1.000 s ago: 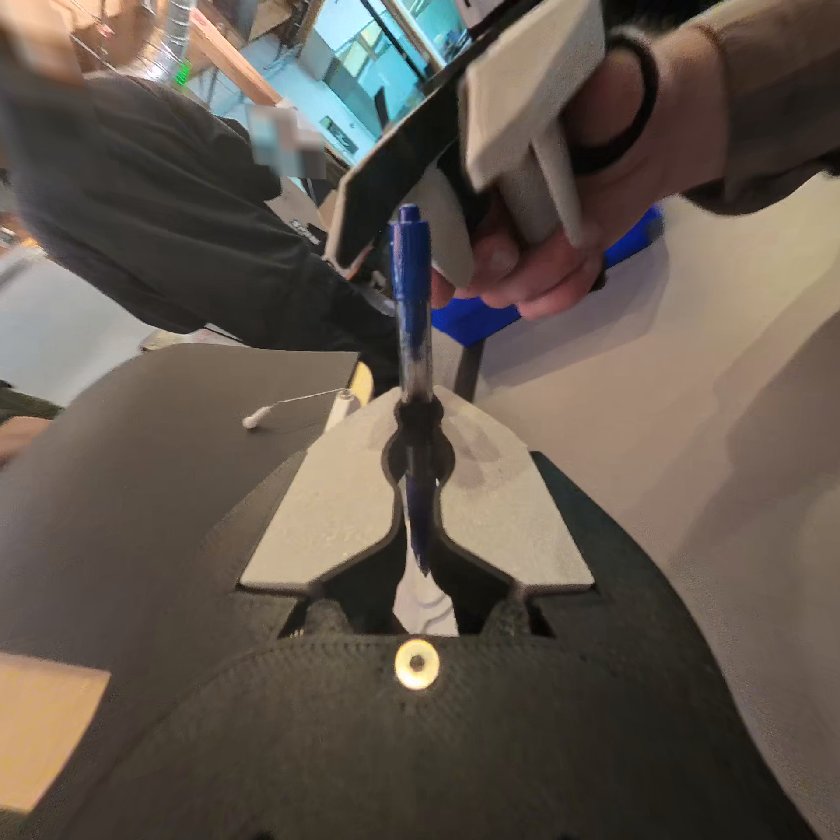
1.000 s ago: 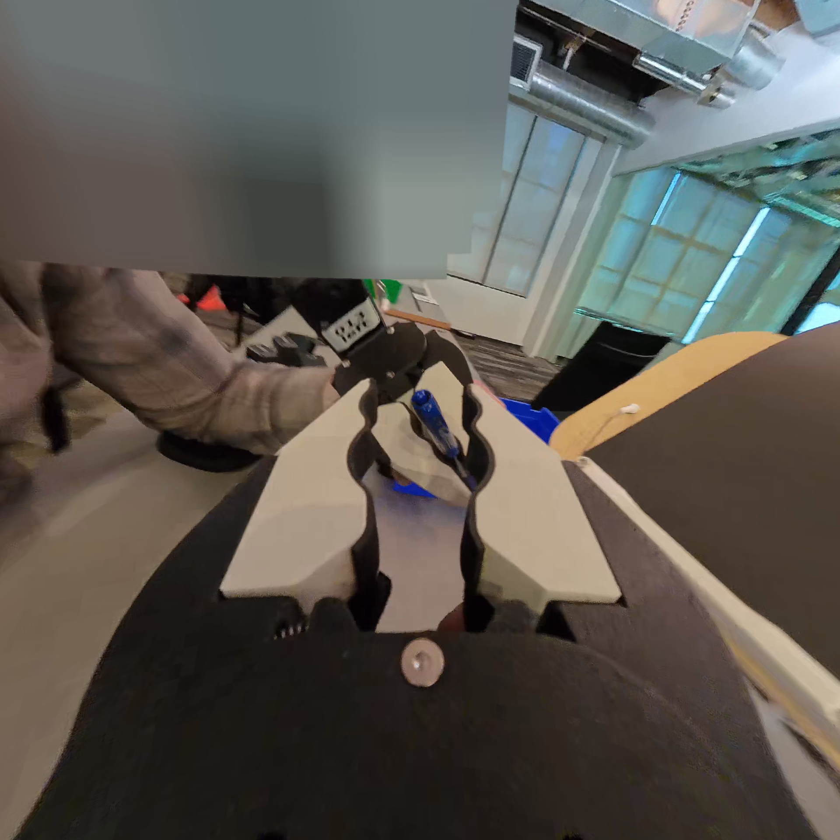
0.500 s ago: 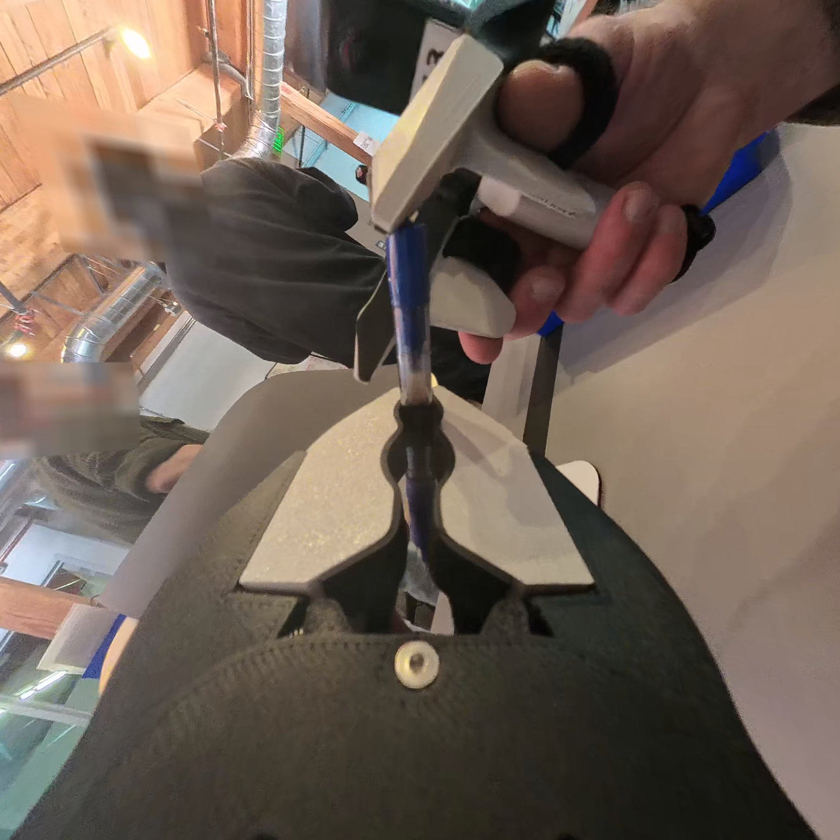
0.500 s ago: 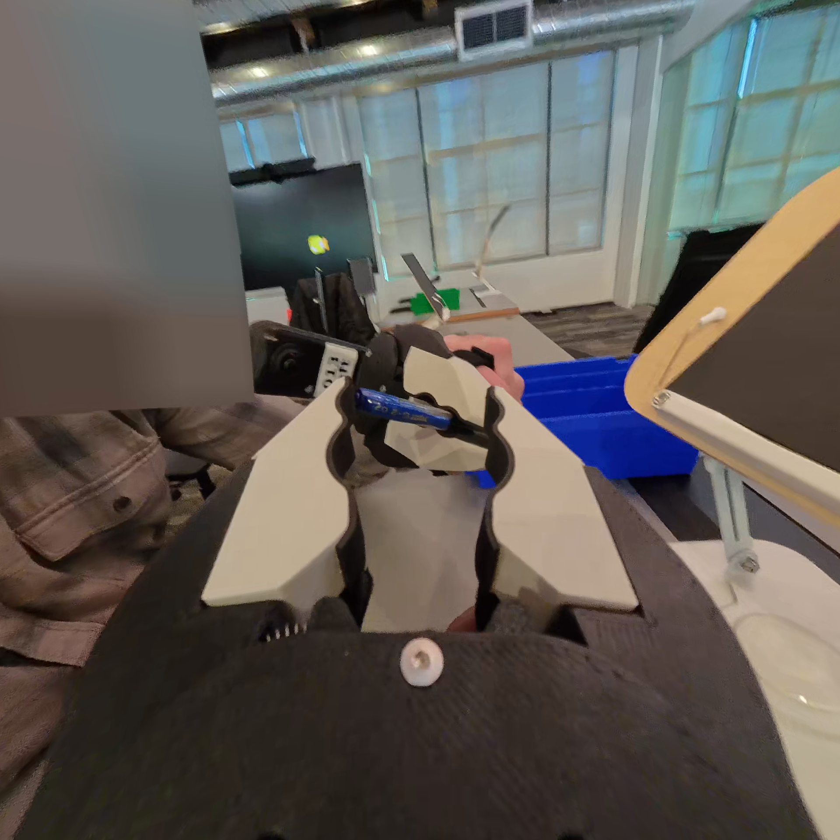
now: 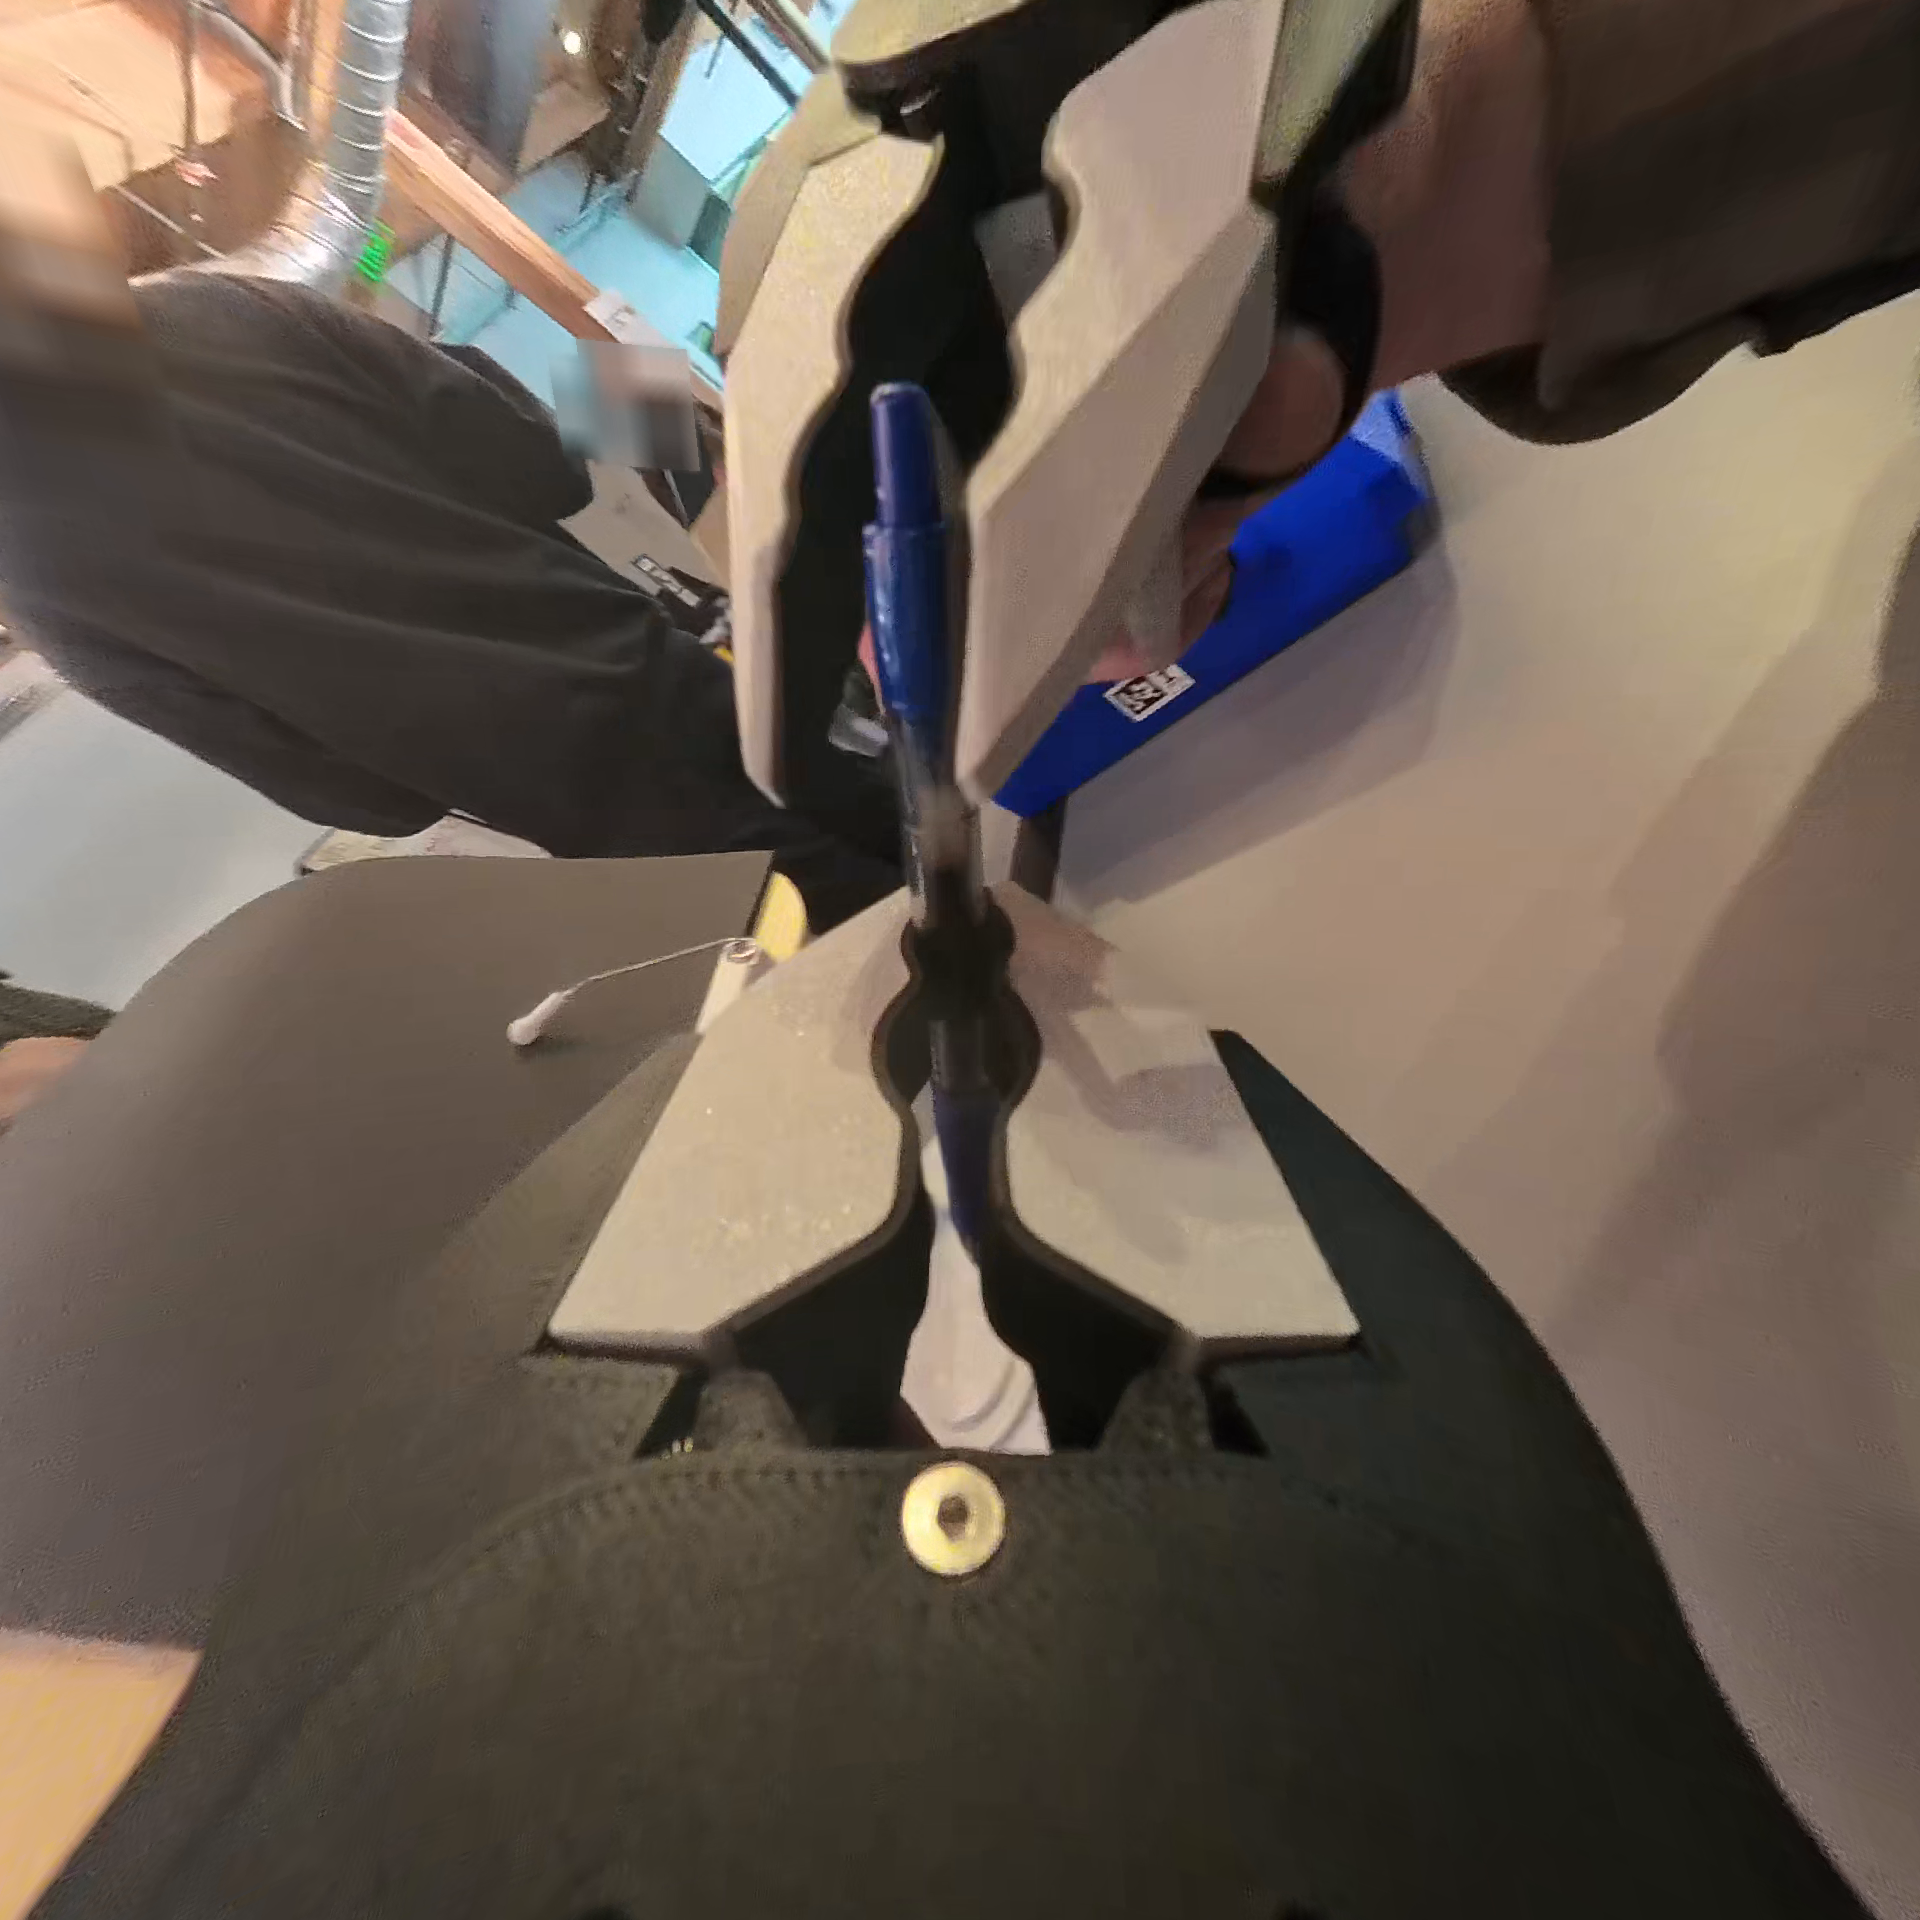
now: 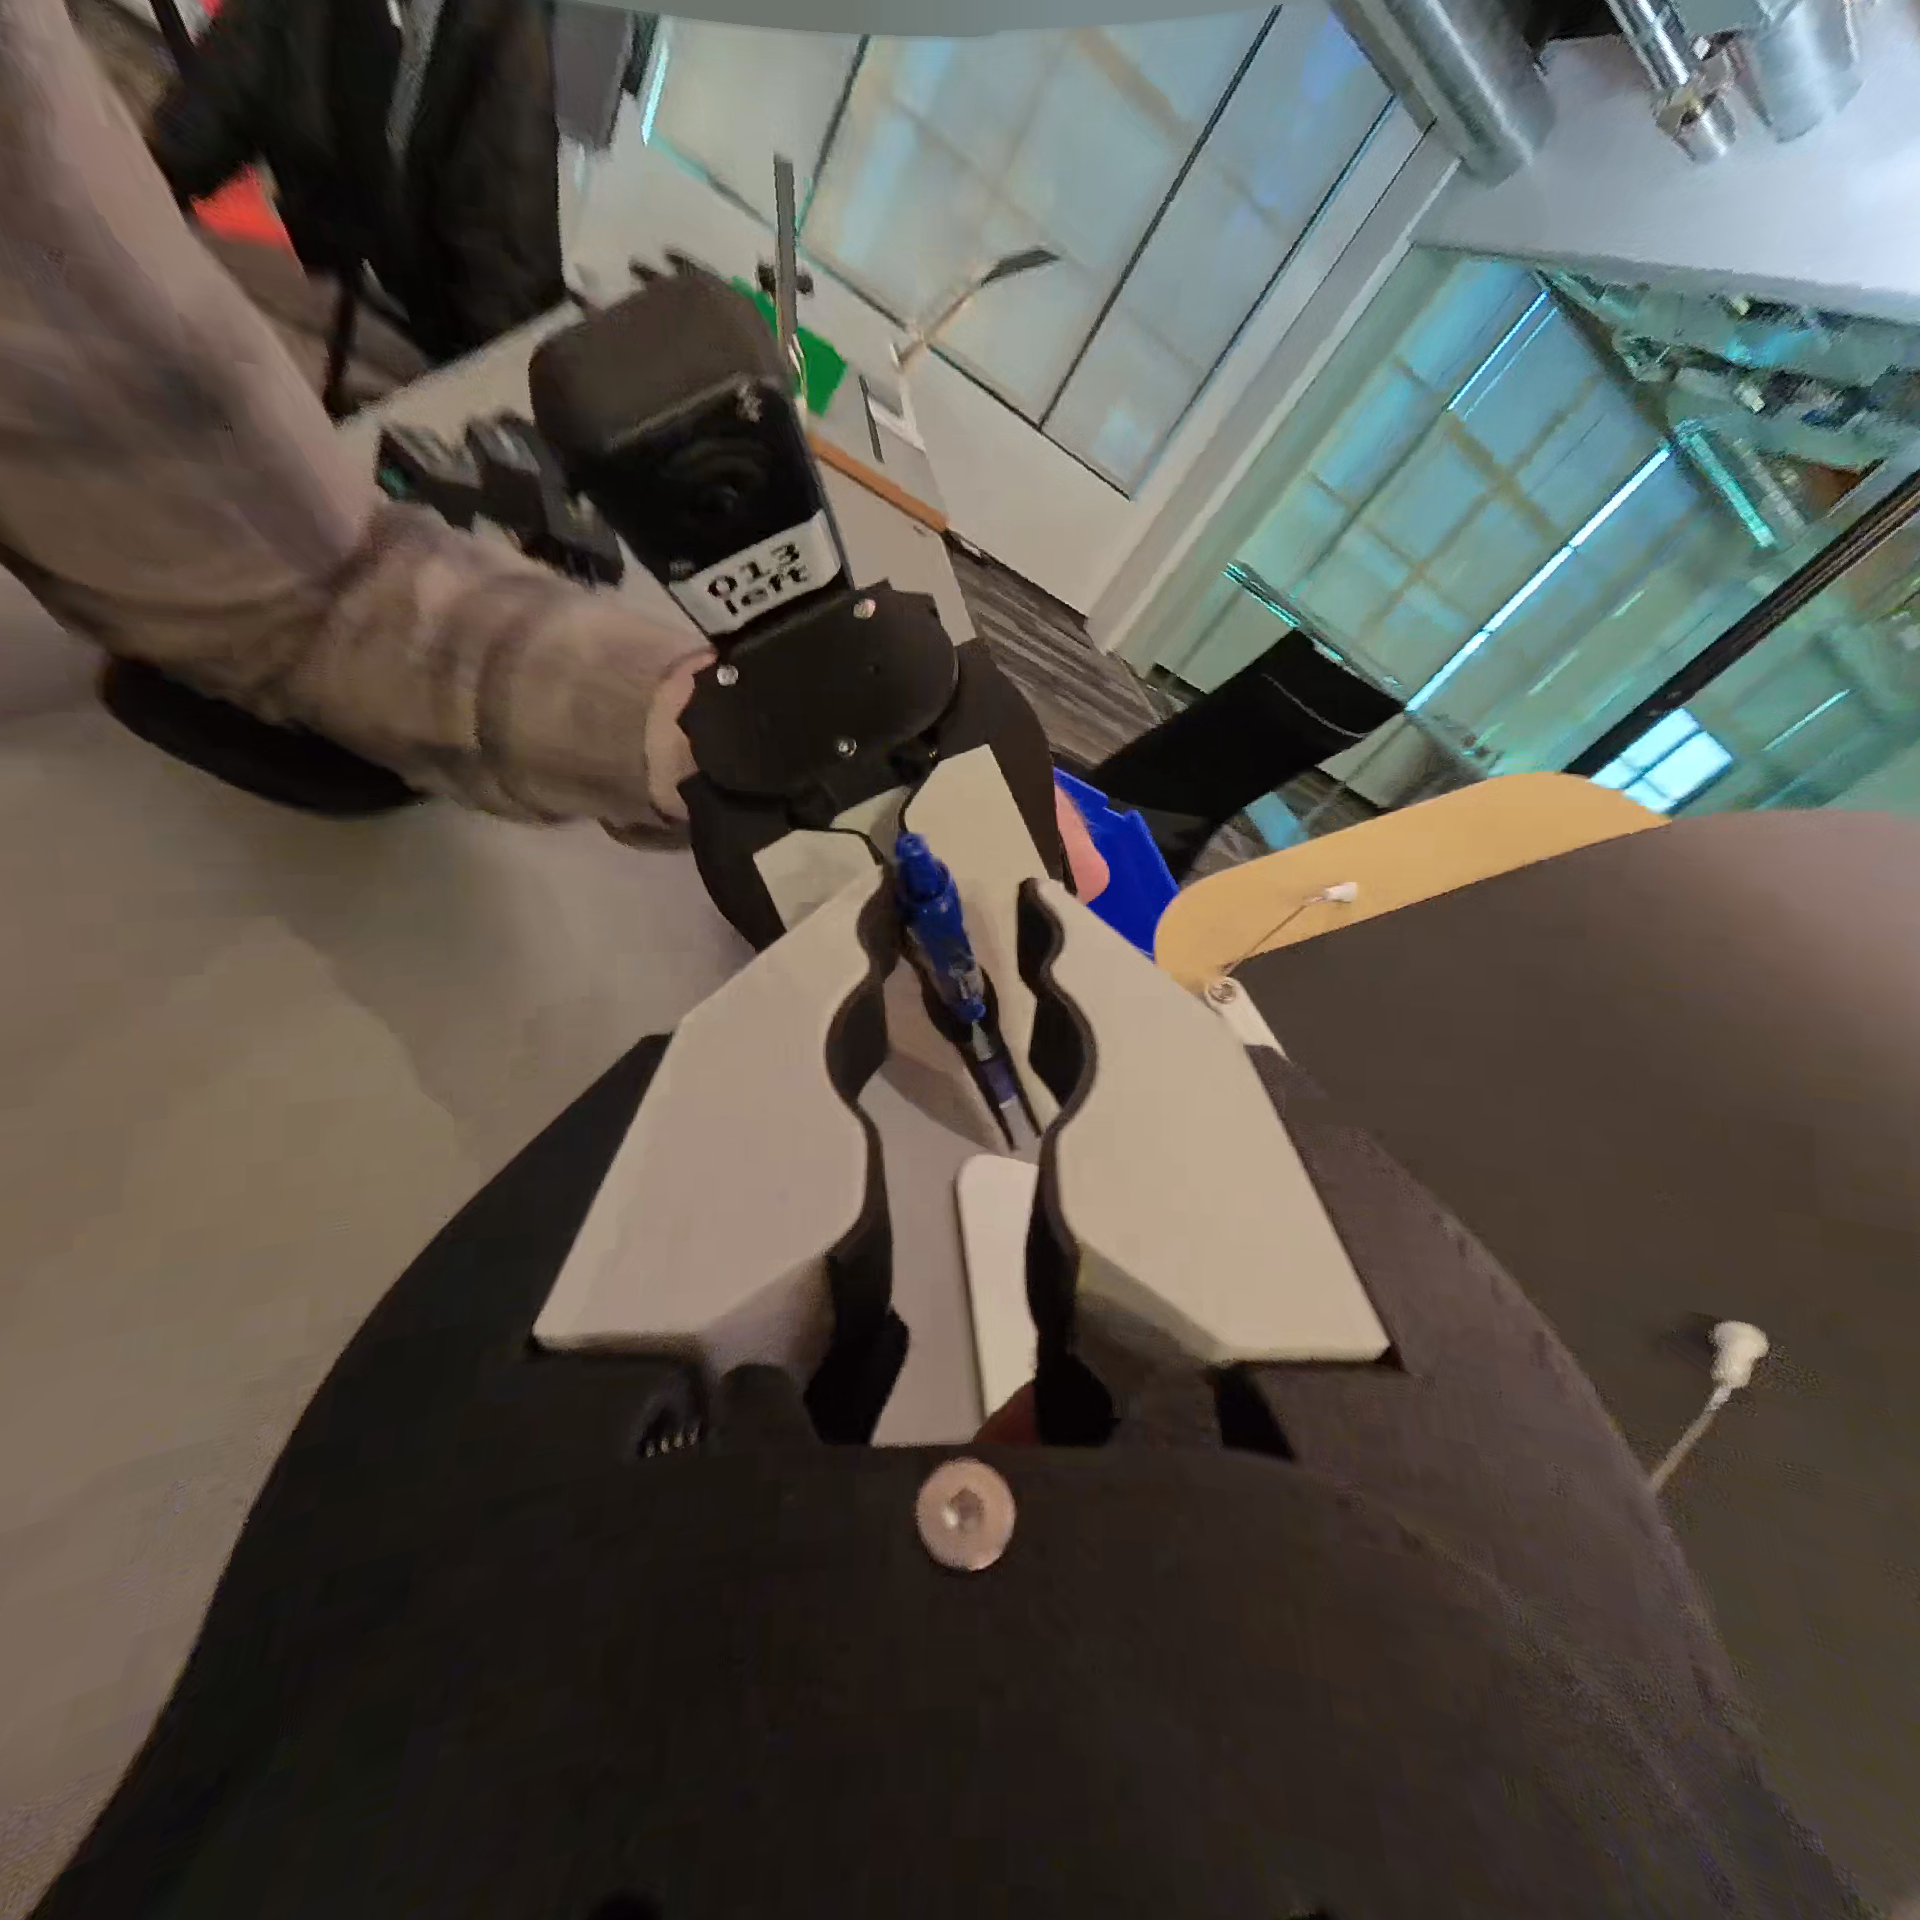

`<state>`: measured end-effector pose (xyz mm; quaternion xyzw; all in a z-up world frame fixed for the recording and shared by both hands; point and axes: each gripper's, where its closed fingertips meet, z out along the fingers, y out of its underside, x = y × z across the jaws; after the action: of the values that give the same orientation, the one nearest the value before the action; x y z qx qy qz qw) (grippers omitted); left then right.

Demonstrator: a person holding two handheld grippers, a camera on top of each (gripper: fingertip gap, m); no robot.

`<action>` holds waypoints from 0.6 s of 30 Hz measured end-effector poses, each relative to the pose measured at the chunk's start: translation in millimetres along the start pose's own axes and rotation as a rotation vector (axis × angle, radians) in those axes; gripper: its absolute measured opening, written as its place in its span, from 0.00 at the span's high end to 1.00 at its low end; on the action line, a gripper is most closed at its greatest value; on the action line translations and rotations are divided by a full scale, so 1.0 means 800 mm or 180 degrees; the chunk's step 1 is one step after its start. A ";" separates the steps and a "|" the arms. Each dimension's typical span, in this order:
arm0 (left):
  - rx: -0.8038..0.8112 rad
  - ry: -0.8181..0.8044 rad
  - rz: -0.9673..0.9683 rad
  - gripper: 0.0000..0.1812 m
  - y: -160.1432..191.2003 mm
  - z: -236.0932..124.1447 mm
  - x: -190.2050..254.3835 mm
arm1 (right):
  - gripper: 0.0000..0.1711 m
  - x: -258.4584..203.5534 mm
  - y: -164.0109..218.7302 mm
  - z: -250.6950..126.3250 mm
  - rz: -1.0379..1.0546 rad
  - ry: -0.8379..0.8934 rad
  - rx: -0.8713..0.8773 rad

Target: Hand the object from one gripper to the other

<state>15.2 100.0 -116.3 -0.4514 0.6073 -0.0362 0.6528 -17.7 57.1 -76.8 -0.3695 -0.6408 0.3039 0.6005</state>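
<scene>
A blue pen stands up out of my left gripper, which is shut on its lower part. The pen's upper end reaches in between the two grey fingers of my right gripper, which is open and straddles it with a gap on each side. In the right wrist view the pen lies between my open right gripper's fingers. The left gripper holds it from the far side, with a hand and sleeve behind.
A blue bin stands on the grey table, also showing in the right wrist view. A black lamp shade with a tan rim is close on the right. A person in dark clothing is behind.
My right gripper has turned and come down over the pen's free end, so its open fingers now stand on both sides of it. My left gripper has kept hold of the pen.
</scene>
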 end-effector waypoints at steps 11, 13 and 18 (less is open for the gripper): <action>0.0396 -0.0385 -0.0596 0.76 -0.022 -0.008 -0.036 | 0.96 0.051 -0.010 -0.036 0.0255 0.0438 0.0102; 0.0530 -0.0525 -0.0765 0.76 -0.022 -0.015 -0.051 | 0.96 0.088 -0.006 -0.069 0.0257 0.0809 -0.0038; 0.0651 -0.0579 -0.0984 0.78 -0.020 -0.019 -0.061 | 0.96 0.170 0.050 -0.190 0.0470 0.1700 -0.0942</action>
<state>-2.1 111.5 -66.6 -0.4720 0.4626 -0.1566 0.7340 137.2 184.5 -22.2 -0.5651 -0.4691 0.1423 0.6636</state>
